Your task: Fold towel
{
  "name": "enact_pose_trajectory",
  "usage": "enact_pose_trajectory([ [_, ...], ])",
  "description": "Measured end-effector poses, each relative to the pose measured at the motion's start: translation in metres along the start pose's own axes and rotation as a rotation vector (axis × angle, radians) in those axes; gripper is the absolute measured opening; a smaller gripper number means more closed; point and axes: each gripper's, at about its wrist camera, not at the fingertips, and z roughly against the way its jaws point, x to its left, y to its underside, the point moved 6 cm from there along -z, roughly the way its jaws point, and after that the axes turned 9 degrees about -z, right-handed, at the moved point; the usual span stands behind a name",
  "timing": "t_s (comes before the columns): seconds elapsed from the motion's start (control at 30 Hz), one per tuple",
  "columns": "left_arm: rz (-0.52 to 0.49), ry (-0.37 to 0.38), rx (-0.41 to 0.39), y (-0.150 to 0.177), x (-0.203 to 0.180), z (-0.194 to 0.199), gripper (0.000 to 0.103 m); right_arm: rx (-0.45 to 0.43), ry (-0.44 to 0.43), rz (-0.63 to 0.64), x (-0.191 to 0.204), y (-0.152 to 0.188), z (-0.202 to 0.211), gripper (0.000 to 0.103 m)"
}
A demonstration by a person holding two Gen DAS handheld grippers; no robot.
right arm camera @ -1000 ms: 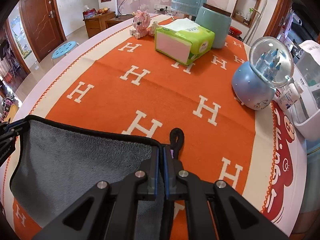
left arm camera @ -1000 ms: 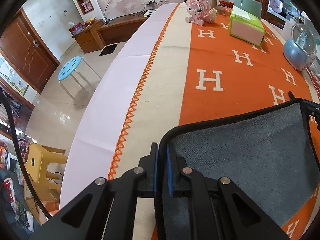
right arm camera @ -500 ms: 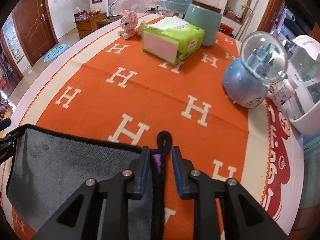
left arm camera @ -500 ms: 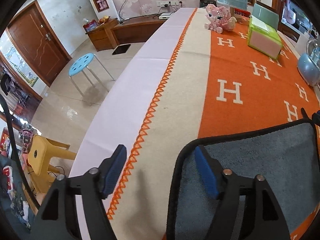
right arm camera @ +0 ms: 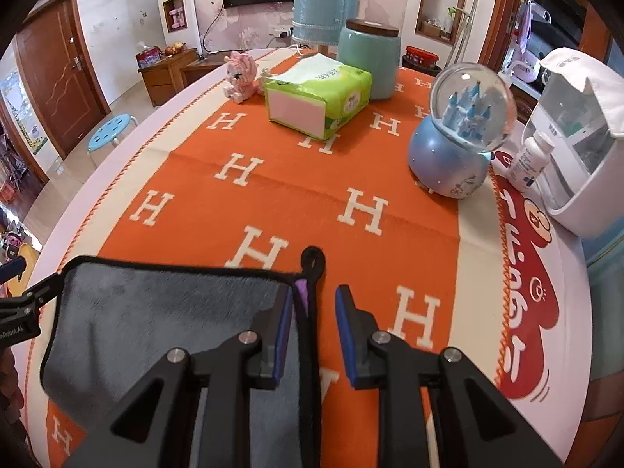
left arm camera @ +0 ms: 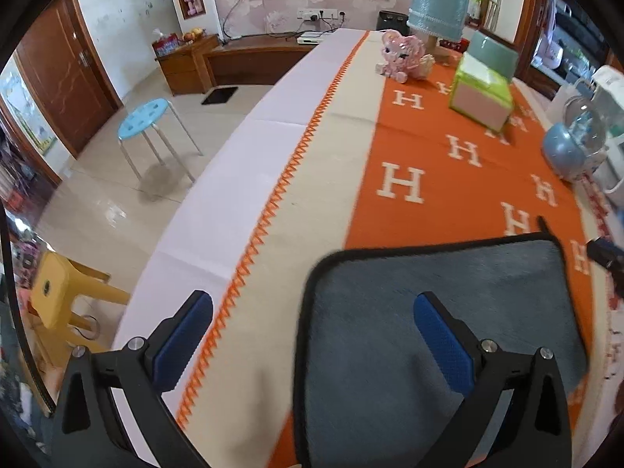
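Observation:
A grey towel (left arm camera: 436,312) with black trim lies flat on the orange H-patterned tablecloth (left arm camera: 448,179); it also shows in the right wrist view (right arm camera: 171,312). Its black hanging loop (right arm camera: 313,261) sticks out at the far right corner. My left gripper (left arm camera: 312,335) is wide open above the towel's left corner, holding nothing. My right gripper (right arm camera: 314,331) is open above the towel's right edge, holding nothing. The right gripper's tip shows at the far right in the left wrist view (left arm camera: 602,253).
A green tissue pack (right arm camera: 318,95), a snow globe (right arm camera: 460,128), a teal jar (right arm camera: 368,62), a pink toy (right arm camera: 240,74) and a lamp (right arm camera: 325,4) stand farther back. A white appliance (right arm camera: 581,140) and a bottle (right arm camera: 530,160) are at right. The table edge (left arm camera: 202,195) drops off left.
Both grippers were shut on the towel's corners, then opened and let go. The left opened wide, the right less. Both lifted and drew back; the towel now lies flat.

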Motion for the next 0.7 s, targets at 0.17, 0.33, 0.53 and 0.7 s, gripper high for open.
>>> enact_pose_trajectory([
  [0.17, 0.031, 0.065, -0.029, 0.014, -0.007, 0.031, 0.102, 0.0, -0.034, -0.012, 0.006, 0.02, 0.026, 0.024],
  [0.33, 0.025, 0.073, -0.077, 0.034, -0.011, 0.072, 0.102, 0.002, -0.068, -0.035, 0.013, 0.047, 0.055, 0.037],
  [0.53, -0.002, 0.128, -0.085, 0.061, -0.021, 0.113, 0.102, -0.019, -0.062, -0.024, 0.022, 0.079, 0.094, 0.046],
  [0.7, -0.039, 0.135, -0.109, 0.081, -0.03, 0.147, 0.102, -0.036, -0.07, -0.009, 0.03, 0.101, 0.127, 0.048],
])
